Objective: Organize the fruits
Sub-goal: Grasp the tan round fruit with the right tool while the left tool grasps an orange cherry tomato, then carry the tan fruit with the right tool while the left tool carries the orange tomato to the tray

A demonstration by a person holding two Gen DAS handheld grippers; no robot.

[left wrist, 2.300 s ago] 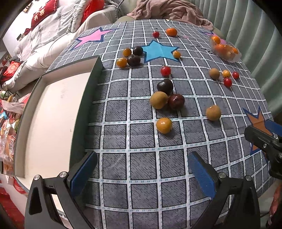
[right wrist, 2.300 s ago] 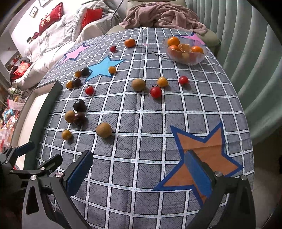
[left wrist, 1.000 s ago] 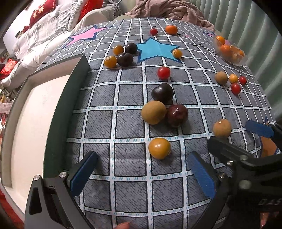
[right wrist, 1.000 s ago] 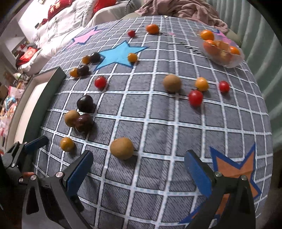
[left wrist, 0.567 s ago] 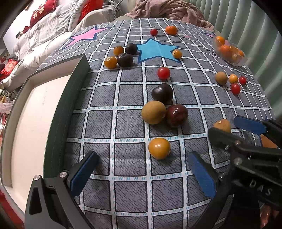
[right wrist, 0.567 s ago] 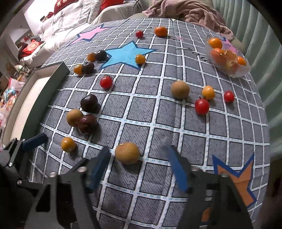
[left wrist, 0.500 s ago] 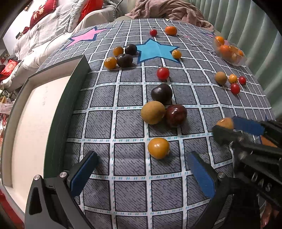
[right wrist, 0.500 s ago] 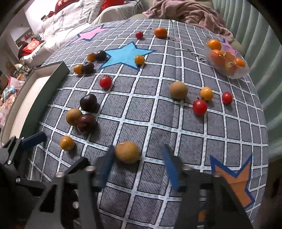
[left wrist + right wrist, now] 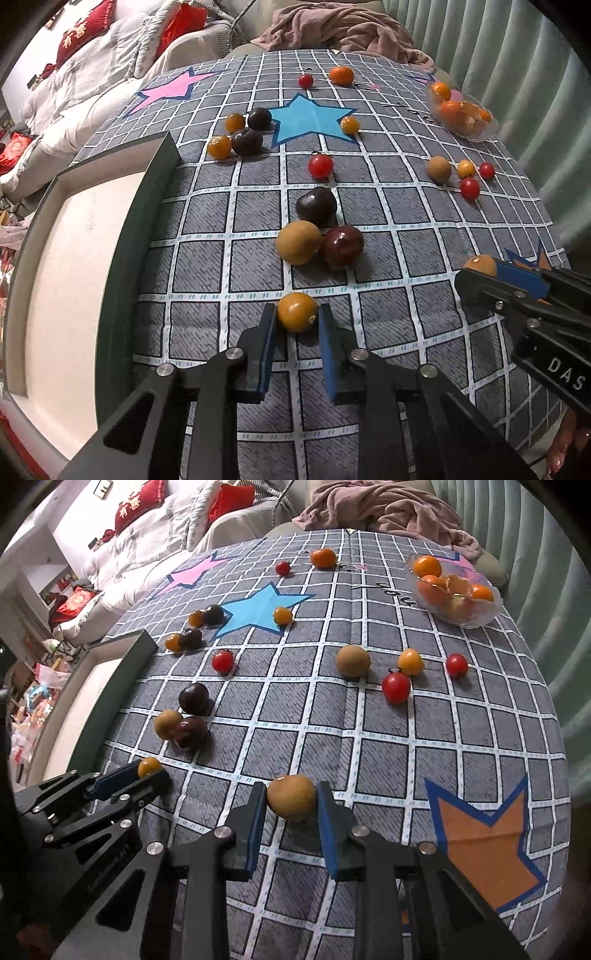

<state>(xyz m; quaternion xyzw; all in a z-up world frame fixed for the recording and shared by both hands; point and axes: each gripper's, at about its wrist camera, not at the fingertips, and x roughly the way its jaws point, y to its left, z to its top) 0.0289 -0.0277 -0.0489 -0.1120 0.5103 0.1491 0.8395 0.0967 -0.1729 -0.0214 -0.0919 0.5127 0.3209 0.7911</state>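
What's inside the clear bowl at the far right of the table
The clear bowl holds several orange citrus fruits, one seemingly part-peeled. Fruit deeper in the pile is hidden by those on top, so no exact count.

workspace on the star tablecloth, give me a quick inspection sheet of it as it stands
surface: grey grid tablecloth with coloured stars, covers the table.
job's things: loose red, orange-yellow, tan and dark purple round fruits scattered over the cloth; clear glass bowl of oranges at the far right; dark-rimmed white tray at the left edge, no fruit seen in it.
clutter: nothing seen.
grippers: left tongs have just closed on a small orange-yellow round fruit; right tongs shut on a tan round fruit.
cables: nothing seen.
surroundings: pink blanket behind the table, white bedding with red cushions far left, pale green curtain at right.
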